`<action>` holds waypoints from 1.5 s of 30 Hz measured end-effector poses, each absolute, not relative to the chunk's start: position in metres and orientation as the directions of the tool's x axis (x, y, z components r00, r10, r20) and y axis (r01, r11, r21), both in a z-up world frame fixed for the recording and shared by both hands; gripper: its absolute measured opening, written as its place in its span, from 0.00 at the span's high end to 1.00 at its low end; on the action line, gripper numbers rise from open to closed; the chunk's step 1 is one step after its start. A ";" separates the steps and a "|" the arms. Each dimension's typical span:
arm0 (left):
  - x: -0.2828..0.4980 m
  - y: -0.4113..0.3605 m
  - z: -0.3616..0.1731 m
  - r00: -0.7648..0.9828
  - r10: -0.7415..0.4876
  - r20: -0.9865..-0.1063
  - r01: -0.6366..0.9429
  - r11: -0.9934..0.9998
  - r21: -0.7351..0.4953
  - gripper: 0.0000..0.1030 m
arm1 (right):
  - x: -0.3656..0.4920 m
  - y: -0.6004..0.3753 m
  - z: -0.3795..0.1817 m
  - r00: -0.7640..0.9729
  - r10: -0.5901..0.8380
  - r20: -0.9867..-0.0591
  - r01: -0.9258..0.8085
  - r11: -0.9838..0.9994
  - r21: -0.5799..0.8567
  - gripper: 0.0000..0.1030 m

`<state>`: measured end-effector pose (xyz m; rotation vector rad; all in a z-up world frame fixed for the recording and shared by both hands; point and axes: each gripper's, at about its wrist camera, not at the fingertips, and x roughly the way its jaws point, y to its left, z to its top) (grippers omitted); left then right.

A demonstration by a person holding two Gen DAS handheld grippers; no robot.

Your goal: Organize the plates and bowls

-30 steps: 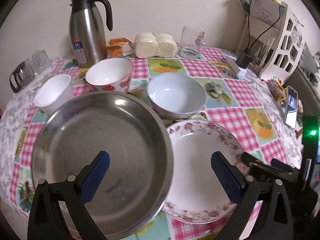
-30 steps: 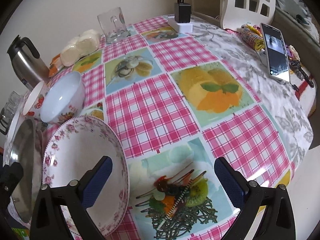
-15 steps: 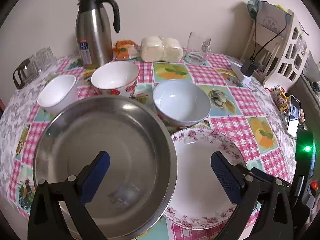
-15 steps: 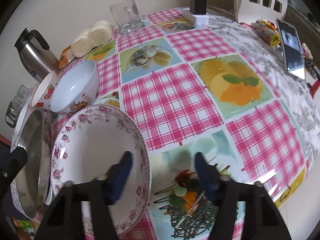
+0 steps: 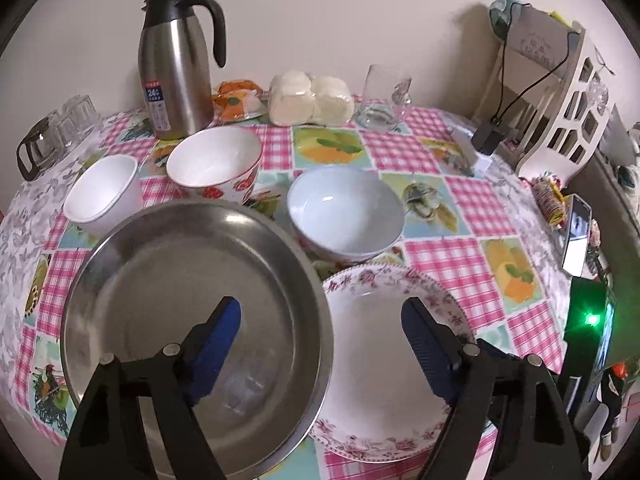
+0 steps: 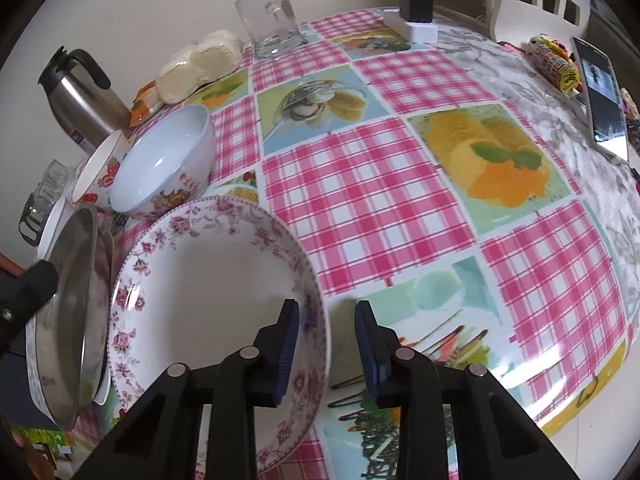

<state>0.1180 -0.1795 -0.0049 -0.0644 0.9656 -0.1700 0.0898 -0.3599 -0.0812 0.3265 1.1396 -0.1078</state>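
A wide steel dish (image 5: 192,312) sits at the near left of the table, its right rim overlapping a floral plate (image 5: 380,340). Behind them stand a pale blue bowl (image 5: 344,212), a strawberry bowl (image 5: 214,162) and a white bowl (image 5: 100,196). My left gripper (image 5: 320,332) straddles the steel dish's right rim. Its jaws are closing, one finger over the dish and one over the plate, neither pad pressing. My right gripper (image 6: 326,336) has the right rim of the floral plate (image 6: 208,280) between its closing jaws, with a gap still showing beside the rim.
A steel thermos (image 5: 176,64), wrapped buns (image 5: 312,98) and a glass mug (image 5: 384,96) line the wall side. A rack of glasses (image 5: 56,132) is at far left. A phone (image 6: 604,96) and a charger (image 6: 416,12) lie to the right, near a white chair (image 5: 568,96).
The right jaws have narrowed a lot, from wide apart to close around the floral plate's rim. The left jaws have narrowed slightly over the steel dish's rim. No dish has moved.
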 end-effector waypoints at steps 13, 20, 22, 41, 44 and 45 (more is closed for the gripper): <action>0.116 -0.215 -0.005 0.497 -0.291 -0.817 0.221 0.953 -0.205 0.19 | 0.083 -0.392 -0.078 0.400 -0.086 -0.913 0.378 0.922 0.079 0.69; 0.116 -0.241 -0.016 0.413 -0.370 -0.832 0.282 0.921 -0.269 0.23 | 0.076 -0.420 -0.080 0.397 -0.108 -0.911 0.466 0.879 0.099 0.69; 0.117 -0.246 -0.021 0.386 -0.391 -0.835 0.287 0.912 -0.294 0.24 | 0.074 -0.427 -0.081 0.402 -0.091 -0.911 0.480 0.868 0.125 0.69; 0.136 -0.259 -0.069 0.236 -0.412 -0.880 0.214 0.906 -0.366 0.51 | 0.062 -0.455 -0.086 0.438 -0.013 -0.899 0.543 0.800 0.253 0.69; 0.138 -0.258 -0.075 0.230 -0.415 -0.881 0.199 0.906 -0.375 0.59 | 0.062 -0.455 -0.086 0.438 -0.012 -0.899 0.542 0.801 0.254 0.69; 0.138 -0.258 -0.075 0.235 -0.411 -0.881 0.197 0.907 -0.371 0.61 | 0.062 -0.455 -0.086 0.438 -0.010 -0.899 0.542 0.801 0.255 0.69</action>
